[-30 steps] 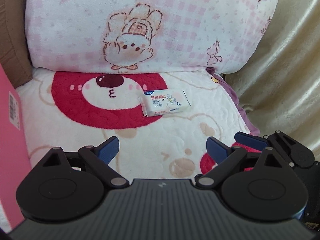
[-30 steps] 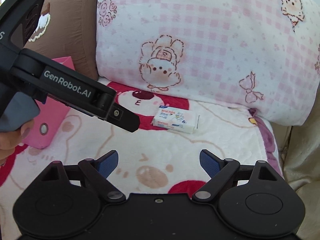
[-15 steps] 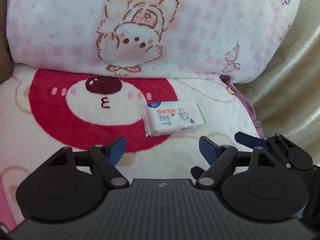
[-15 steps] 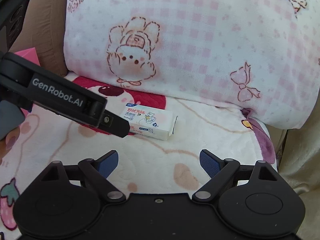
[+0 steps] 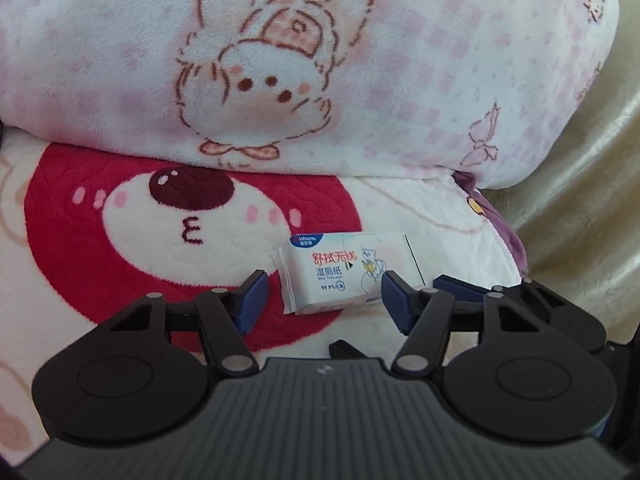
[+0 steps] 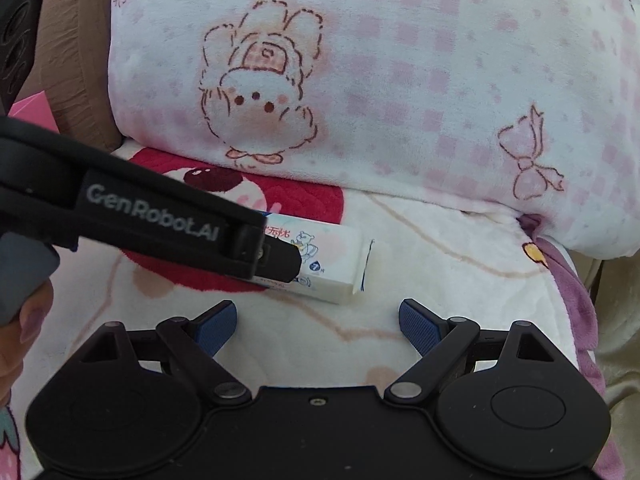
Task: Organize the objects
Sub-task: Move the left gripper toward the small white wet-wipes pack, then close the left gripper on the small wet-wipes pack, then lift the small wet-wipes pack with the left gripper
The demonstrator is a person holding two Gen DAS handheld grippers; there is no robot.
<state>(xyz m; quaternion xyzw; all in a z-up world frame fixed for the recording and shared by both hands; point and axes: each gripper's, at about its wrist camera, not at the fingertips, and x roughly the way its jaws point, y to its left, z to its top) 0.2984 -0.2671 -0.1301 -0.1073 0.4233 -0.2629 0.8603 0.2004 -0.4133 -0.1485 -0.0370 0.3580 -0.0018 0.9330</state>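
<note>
A small white pack of wet wipes (image 5: 346, 272) lies flat on a cream blanket with a red bear face (image 5: 120, 248). My left gripper (image 5: 322, 300) is open, its blue pads on either side of the near edge of the pack, not closed on it. In the right wrist view the left gripper's black arm (image 6: 160, 220) lies across the pack (image 6: 332, 268) and hides its left half. My right gripper (image 6: 316, 326) is open and empty, a little short of the pack.
A big pink checked pillow (image 5: 320, 60) with a cartoon figure stands right behind the pack. A brown cushion (image 6: 76, 60) and a pink box corner (image 6: 34, 110) lie at the left. Beige sofa fabric (image 5: 580, 200) and a purple blanket edge (image 6: 576, 292) lie at the right.
Both grippers have moved forward toward the wipes pack. The left gripper's pads have come level with the pack's near edge and its jaws have narrowed a little.
</note>
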